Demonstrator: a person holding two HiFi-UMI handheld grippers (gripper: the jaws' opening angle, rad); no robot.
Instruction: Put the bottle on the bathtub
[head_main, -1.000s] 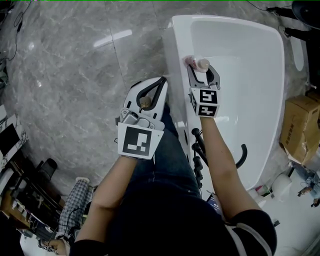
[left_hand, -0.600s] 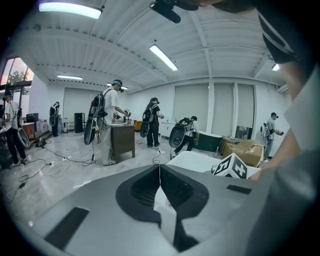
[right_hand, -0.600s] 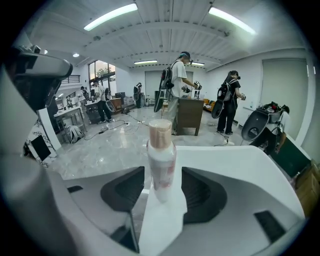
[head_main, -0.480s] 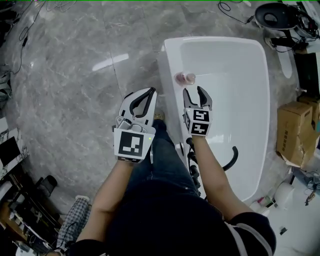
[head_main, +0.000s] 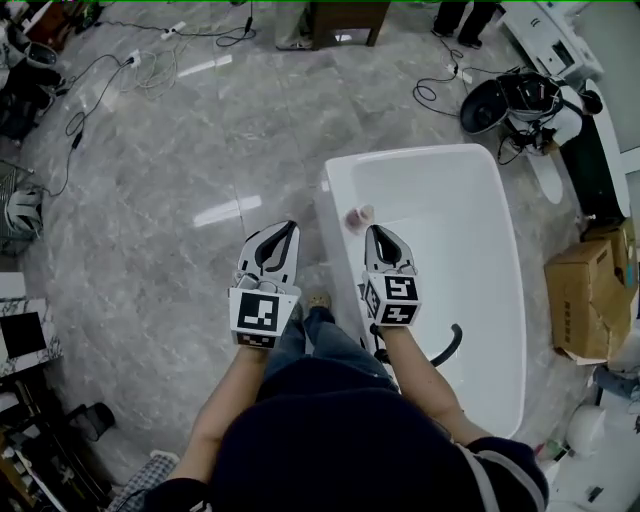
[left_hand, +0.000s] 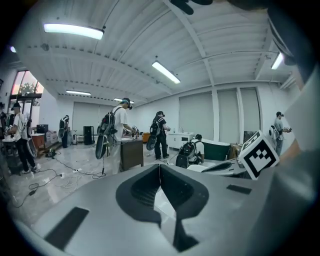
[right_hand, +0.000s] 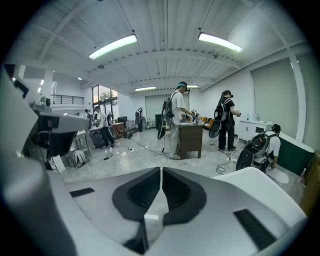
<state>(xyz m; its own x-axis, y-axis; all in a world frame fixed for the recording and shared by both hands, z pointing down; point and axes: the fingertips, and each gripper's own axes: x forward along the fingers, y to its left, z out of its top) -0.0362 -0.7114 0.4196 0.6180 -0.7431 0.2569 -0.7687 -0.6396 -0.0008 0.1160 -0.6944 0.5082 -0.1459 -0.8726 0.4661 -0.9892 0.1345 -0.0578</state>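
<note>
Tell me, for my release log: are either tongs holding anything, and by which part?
Nothing is held. Left tongs and right tongs are shut, empty; the bottle sits on the bathtub rim.

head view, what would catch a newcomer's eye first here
The big white bathtub fills the middle right of the grey marble floor, with a small pink bottle sitting on its left rim. Just below it, the left gripper and right gripper are both shut and empty, clear of the bottle, the right one over the tub's edge.
</note>
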